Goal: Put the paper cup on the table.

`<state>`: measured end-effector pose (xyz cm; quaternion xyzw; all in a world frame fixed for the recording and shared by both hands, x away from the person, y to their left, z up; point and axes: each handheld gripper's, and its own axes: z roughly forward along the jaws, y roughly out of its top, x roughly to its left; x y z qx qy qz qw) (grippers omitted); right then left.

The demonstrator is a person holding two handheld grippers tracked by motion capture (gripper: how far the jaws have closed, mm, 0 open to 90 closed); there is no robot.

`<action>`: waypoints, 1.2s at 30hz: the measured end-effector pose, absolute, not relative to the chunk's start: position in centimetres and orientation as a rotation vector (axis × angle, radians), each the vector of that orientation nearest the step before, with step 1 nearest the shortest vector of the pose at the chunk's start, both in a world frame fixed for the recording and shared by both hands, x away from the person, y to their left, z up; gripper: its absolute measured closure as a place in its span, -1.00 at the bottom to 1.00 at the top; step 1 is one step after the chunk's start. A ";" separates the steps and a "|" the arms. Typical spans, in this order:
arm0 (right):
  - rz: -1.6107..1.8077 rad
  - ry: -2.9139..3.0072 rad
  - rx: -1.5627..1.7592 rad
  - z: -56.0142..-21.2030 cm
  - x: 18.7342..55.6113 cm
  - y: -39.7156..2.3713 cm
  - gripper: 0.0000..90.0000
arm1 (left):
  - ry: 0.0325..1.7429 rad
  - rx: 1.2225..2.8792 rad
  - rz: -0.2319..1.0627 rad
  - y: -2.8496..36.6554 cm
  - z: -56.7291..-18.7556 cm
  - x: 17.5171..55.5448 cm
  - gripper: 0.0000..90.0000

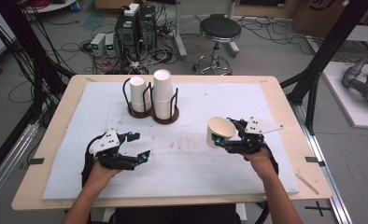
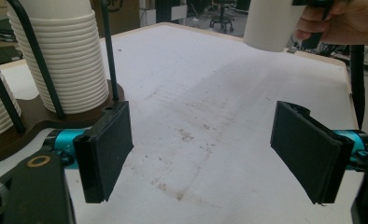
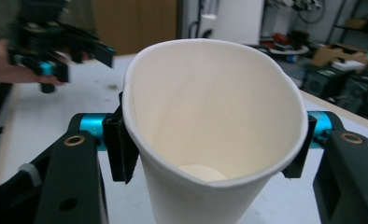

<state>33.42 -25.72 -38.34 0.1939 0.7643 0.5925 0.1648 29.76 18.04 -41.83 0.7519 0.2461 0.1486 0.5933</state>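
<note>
Paper cup [image 1: 218, 131] is clamped near its rim by the right gripper [image 1: 226, 135], right of centre above the mat [image 1: 191, 163]. Left gripper [image 1: 136, 147] is held wide apart, empty. Squeeze should probably be kept light so it isn't crushed.

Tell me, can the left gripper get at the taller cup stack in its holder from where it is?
Probably yes: the left gripper is open and empty, and bare table lies between it and the taller cup stack; the holder's black wire uprights may hinder the grasp.
</note>
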 end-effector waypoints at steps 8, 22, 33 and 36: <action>1.626 2.147 0.642 -38.8 34.4 -26.7 -0.20 | 0.569 1.751 0.342 18.1 -41.9 29.9 -0.54; 1.529 2.047 0.787 -39.3 35.5 -28.7 -0.20 | 0.575 1.748 0.342 18.0 -42.1 30.1 -0.54; 1.470 2.004 0.900 -40.4 37.1 -29.9 -0.20 | 0.576 1.754 0.342 18.0 -42.1 30.2 -0.54; 1.459 1.984 0.929 -40.7 37.7 -30.1 -0.21 | 0.574 1.758 0.342 17.9 -42.2 30.2 -0.54</action>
